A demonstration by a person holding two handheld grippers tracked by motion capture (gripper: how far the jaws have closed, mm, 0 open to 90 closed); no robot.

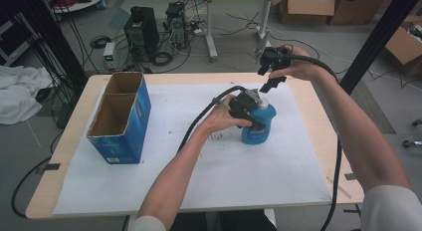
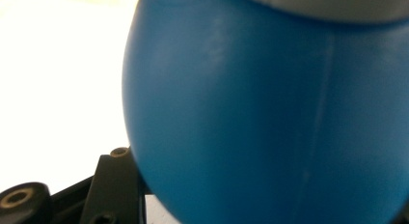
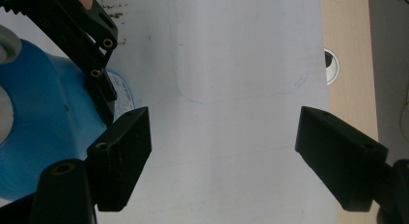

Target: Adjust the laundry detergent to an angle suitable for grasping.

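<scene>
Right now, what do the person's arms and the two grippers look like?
Both forearms are bare, with white sleeves at the upper arms. The left gripper and right gripper are black, each trailing a thick black cable. The right gripper's fingers are blocky, with small round holes.

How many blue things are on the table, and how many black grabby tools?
Blue things: 2, the bottle and the open cardboard box.
Black tools: 2, the left tool at the bottle and the right tool held above the table.
Total: 4
</scene>
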